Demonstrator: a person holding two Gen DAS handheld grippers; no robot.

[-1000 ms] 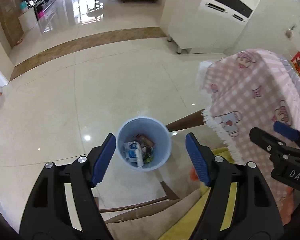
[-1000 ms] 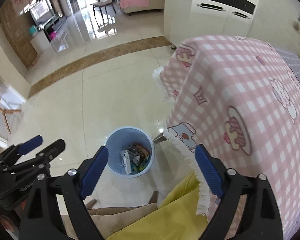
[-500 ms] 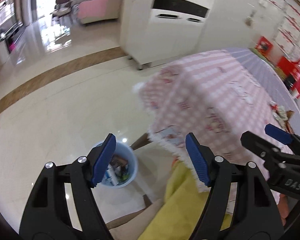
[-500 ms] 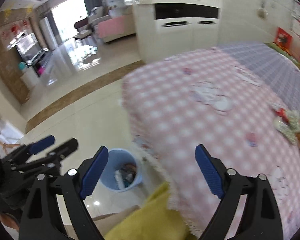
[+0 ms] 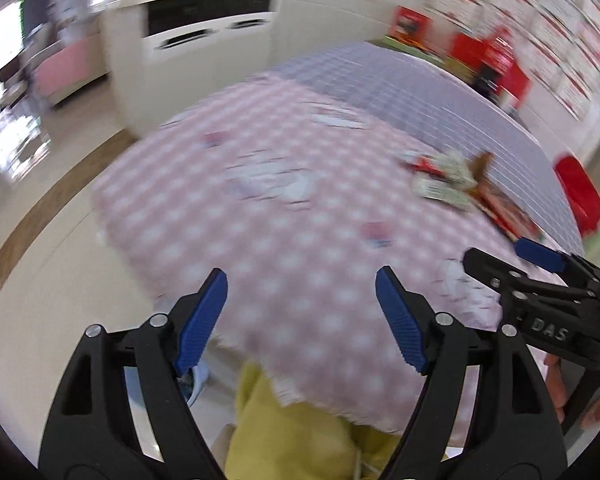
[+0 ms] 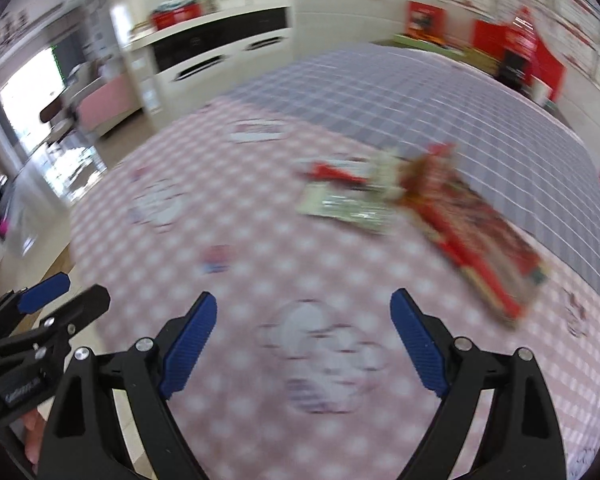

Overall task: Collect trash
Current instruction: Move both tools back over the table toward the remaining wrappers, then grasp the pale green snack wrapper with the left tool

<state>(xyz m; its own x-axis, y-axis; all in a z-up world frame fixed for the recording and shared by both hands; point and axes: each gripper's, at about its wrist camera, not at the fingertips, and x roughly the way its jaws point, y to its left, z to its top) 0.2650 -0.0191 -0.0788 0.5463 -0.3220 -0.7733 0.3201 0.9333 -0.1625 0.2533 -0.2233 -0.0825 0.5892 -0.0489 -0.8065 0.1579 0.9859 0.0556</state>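
Two black hand-held grippers with ribbed blue pads hang above the near edge of the pink-and-white checked tablecloth (image 6: pixel 260 276), which serves here as the landmark. The left gripper (image 5: pixel 300 316) is empty, and its jaws are opening with only cloth showing between them. The right gripper (image 6: pixel 302 340) stands wide apart and also grips nothing; from the left wrist view it appears beside the left one, over the cloth's near right part. Both point steeply down, a pose that suits a reach onto the tabletop from above.

Below the cloth's fringed near edge lie a yellow fabric cushion (image 5: pixel 300 432) and, to its left on the floor, a sliver of the pale blue plastic waste bin (image 5: pixel 198 382), mostly hidden behind the left pad. The bin probably sits there so that rubbish needs only a short carry from the table.

Further across the cloth, toward its far right, rests the trash: a flat green-and-white wrapper (image 6: pixel 344 208) touching a long red printed carton (image 6: pixel 480 236), with smaller red scraps (image 6: pixel 332 170) just beside them. Blur hides finer detail. The open jaws suggest a pick-up is being prepared; none has begun.

Beyond the cloth's far edge stand a white cabinet with black panels (image 6: pixel 220 52) and red wall decorations (image 6: pixel 516 44).
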